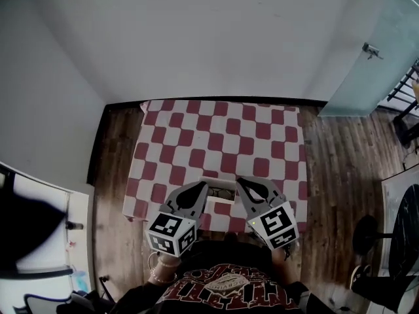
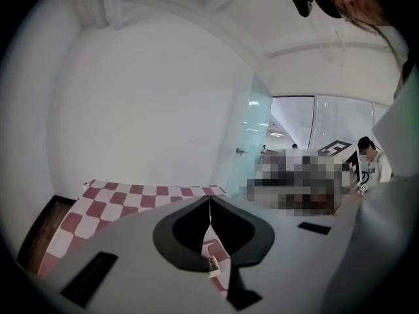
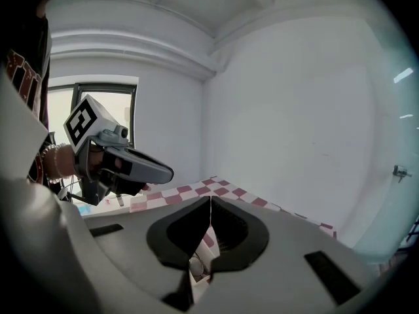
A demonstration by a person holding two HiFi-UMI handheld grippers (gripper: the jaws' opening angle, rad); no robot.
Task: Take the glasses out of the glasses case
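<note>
The white glasses case [image 1: 220,190] lies open near the front edge of the checkered table [image 1: 216,136], with dark contents I cannot make out. My left gripper [image 1: 204,186] hovers at its left side and my right gripper [image 1: 239,180] at its right side, both tilted inward. In the left gripper view the jaws meet at their tips [image 2: 209,199], and a white edge of the case [image 2: 213,265] shows below them. In the right gripper view the gripper [image 3: 209,200] is likewise shut on nothing, with the case and a lens [image 3: 196,265] below.
A white wall [image 1: 216,38] stands behind the table. A frosted glass door [image 1: 380,57] is at the right. Wooden floor [image 1: 114,169] runs along both sides of the table. A black chair base [image 1: 368,231] sits at the right.
</note>
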